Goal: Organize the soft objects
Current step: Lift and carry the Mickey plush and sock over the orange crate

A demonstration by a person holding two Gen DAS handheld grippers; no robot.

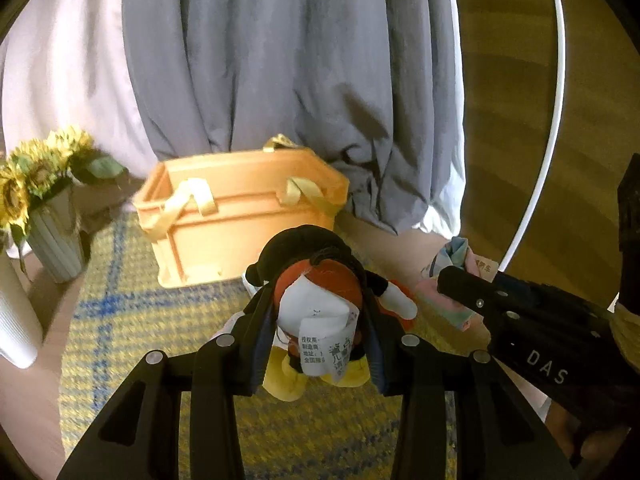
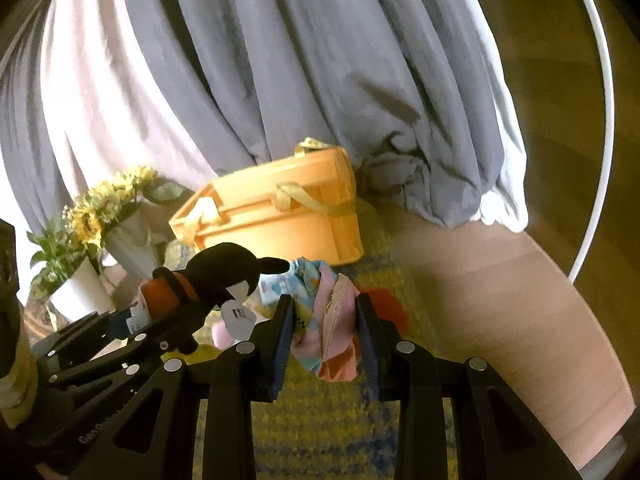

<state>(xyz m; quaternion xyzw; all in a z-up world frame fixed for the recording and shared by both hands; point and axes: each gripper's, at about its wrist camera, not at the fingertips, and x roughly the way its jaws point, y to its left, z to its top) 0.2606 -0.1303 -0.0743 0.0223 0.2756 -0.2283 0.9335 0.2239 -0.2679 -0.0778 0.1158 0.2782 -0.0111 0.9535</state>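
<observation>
My left gripper [image 1: 318,300] is shut on a plush doll [image 1: 316,280] with a black hat, orange hair, yellow feet and a white paper tag, held above the rug. It also shows in the right wrist view [image 2: 208,280]. My right gripper [image 2: 324,308] is shut on a pastel patchwork soft toy [image 2: 328,320], which also shows in the left wrist view [image 1: 448,280]. An orange plastic basket [image 1: 240,208] with yellow ribbon handles stands just beyond both grippers; in the right wrist view it [image 2: 280,216] is ahead and slightly left.
A yellow-and-blue checked rug [image 1: 132,320] covers a wooden surface. A grey ribbed vase of sunflowers [image 1: 44,208] and a white pot with a green plant [image 2: 76,292] stand at the left. A grey and white curtain [image 1: 280,60] hangs behind. A red item [image 2: 384,308] lies under the right gripper.
</observation>
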